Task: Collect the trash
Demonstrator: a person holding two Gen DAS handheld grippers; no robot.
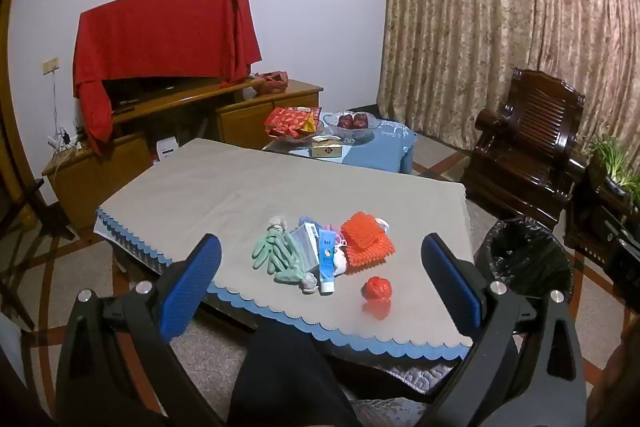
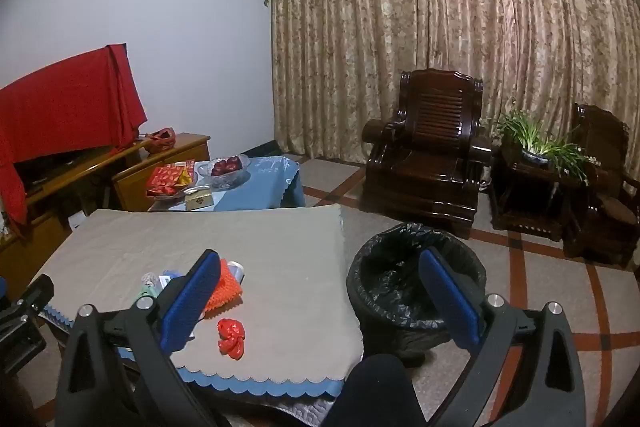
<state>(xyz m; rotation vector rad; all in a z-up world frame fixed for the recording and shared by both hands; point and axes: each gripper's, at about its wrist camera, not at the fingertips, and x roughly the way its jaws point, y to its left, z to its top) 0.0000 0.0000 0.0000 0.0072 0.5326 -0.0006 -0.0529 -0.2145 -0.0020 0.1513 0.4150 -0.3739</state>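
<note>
A living room with heavy patterned curtains and dark wooden armchairs fills the background, and in front of me sits the low counter (image 1: 248,187) under its grey cloth with a blue scalloped hem. I'm hovering short of its near edge, both tools angled down at it.

My left gripper (image 1: 320,275) is spread as wide as it goes, nothing between the blue pads. Framed right in that gap, centre of the left view, is the trash heap: pale green rubber gloves (image 1: 276,255), a white-and-blue squeeze tube (image 1: 326,261), a small grey carton (image 1: 306,243), orange foam netting (image 1: 366,237). Lower right of it, apart from the pile, lies a crumpled red plastic wrapper (image 1: 377,290).

My right gripper (image 2: 320,299) is equally wide and empty. In its view the black-lined round bin (image 2: 416,283) stands on the floor just beside the counter's right edge, centre-right of frame. I judge that's deliberate, so anything lifted needs only a short swing.

The tube carries print and a yellow-orange emblem, but I can't read it; the carton's lettering is too small as well.
</note>
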